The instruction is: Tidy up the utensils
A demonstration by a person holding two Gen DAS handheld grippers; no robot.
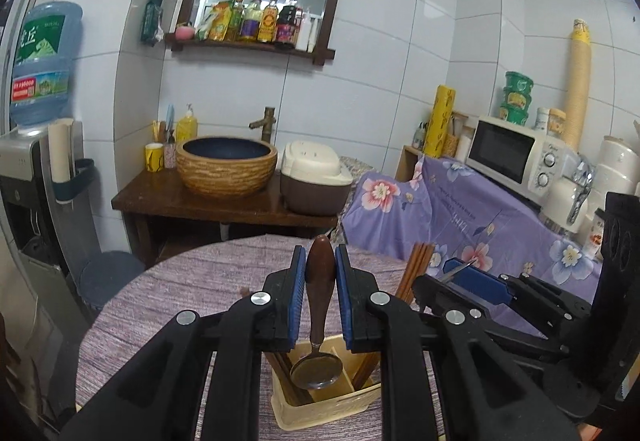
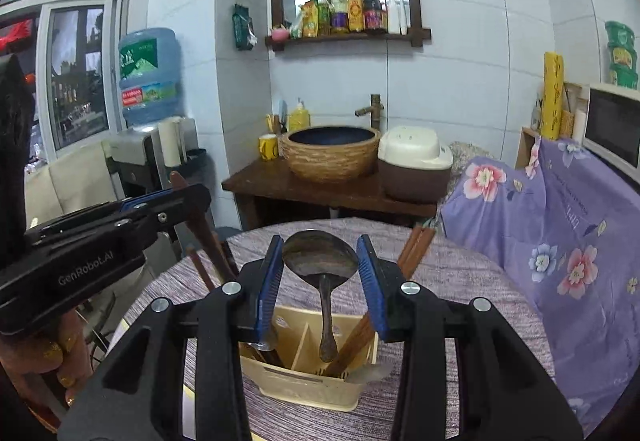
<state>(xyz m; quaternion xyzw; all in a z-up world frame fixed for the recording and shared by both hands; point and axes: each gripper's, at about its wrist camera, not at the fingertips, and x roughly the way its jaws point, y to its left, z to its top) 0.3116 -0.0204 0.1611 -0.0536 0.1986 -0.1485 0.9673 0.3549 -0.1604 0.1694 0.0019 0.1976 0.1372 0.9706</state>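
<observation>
A cream divided utensil holder (image 1: 320,407) (image 2: 304,381) stands on the round table with brown chopsticks (image 1: 416,269) (image 2: 416,249) in it. My left gripper (image 1: 320,261) is shut on the brown wooden handle of a ladle-like spoon (image 1: 319,281), whose metal bowl (image 1: 316,371) hangs over the holder. My right gripper (image 2: 320,253) is shut on the bowl of a metal spoon (image 2: 320,255); its handle (image 2: 327,329) points down into the holder's middle compartment. The right gripper shows in the left wrist view (image 1: 460,269); the left one in the right wrist view (image 2: 132,201).
The table has a purple woven cloth (image 1: 180,301) (image 2: 460,273). Behind it stand a wooden counter with a basin (image 1: 226,167) and rice cooker (image 1: 316,177), a water dispenser (image 1: 40,161) at left, and a floral-draped shelf with a microwave (image 1: 516,157) at right.
</observation>
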